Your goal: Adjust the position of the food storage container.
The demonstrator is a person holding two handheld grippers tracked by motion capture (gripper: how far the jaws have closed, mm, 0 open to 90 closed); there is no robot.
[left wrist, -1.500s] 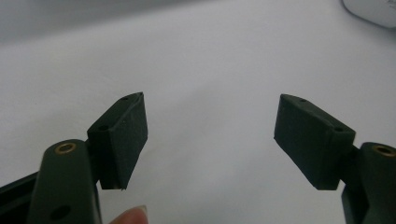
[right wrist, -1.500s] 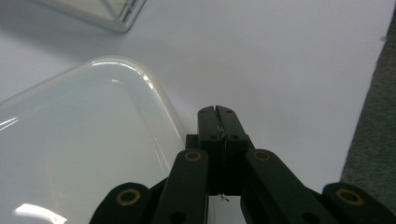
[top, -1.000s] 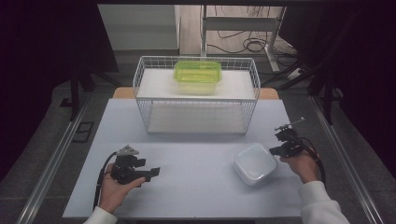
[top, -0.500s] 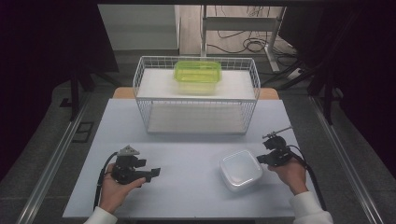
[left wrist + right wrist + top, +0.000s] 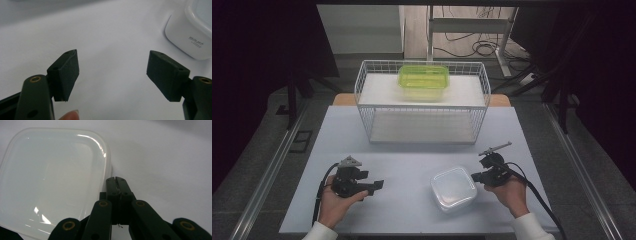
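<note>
Pressing my right gripper (image 5: pixel 116 180) against the side of the white lidded container (image 5: pixel 453 188), I keep its jaws closed flat together with nothing between them. My left gripper (image 5: pixel 112 72) rests low over the white table (image 5: pixel 412 165), jaws spread wide and empty, the container off to its right. The green container (image 5: pixel 423 81) sits atop the wire basket (image 5: pixel 422 107).

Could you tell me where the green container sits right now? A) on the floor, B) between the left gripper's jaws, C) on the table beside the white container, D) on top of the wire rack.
D: in the high view the green container rests on the top shelf of the wire rack, far from both grippers.
</note>
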